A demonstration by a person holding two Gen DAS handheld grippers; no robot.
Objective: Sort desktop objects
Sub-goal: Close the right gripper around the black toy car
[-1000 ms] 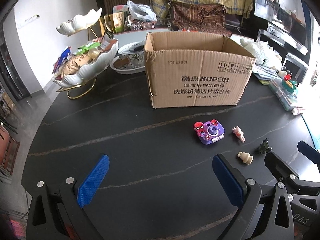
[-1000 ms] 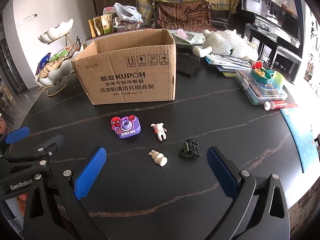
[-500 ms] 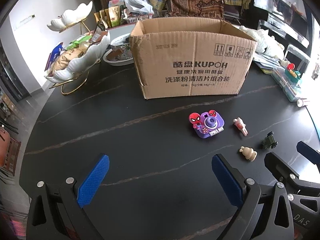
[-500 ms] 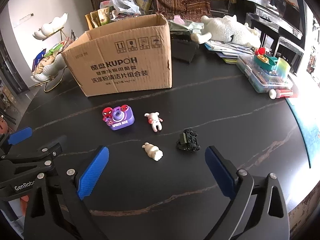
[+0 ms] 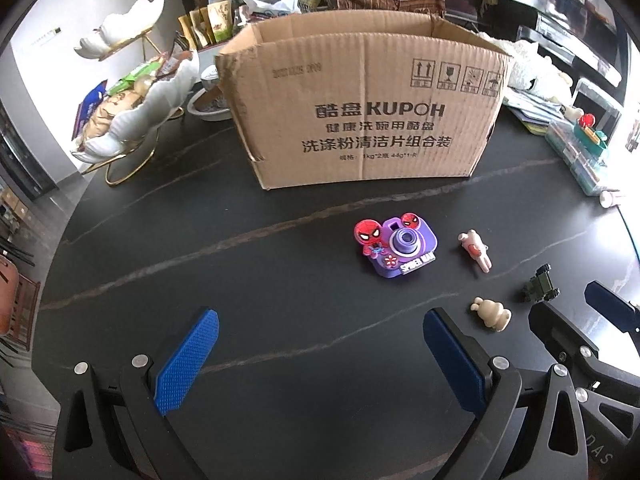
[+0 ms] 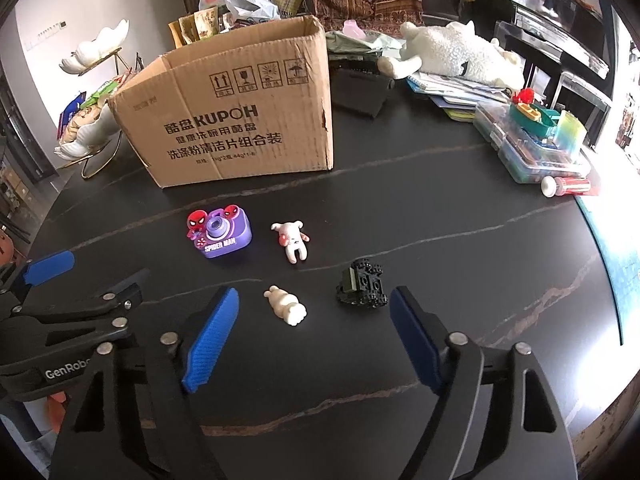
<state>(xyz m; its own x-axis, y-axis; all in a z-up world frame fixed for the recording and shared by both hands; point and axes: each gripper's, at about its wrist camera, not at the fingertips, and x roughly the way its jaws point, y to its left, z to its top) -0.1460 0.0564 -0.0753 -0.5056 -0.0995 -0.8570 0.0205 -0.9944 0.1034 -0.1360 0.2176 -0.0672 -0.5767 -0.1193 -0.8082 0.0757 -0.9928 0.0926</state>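
Four small toys lie on the dark tabletop [image 6: 460, 240] in front of one cardboard box [image 6: 240, 120]: one purple toy camera [image 6: 224, 234], one pink figure [image 6: 294, 240], one cream figure [image 6: 285, 305], long axis slanting to lower right, and one black toy car [image 6: 362, 284]. The cream figure and the car lie just ahead of the right gripper [image 6: 314, 336], which is nearer; its jaws are spread wide and hold nothing. The left gripper [image 5: 320, 360] is also spread and holds nothing; the camera lies to its upper right.

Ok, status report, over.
Left gripper open, empty. Right gripper open, empty. Four small toys on table, toy camera nearest cardboard box. Nothing in the way.
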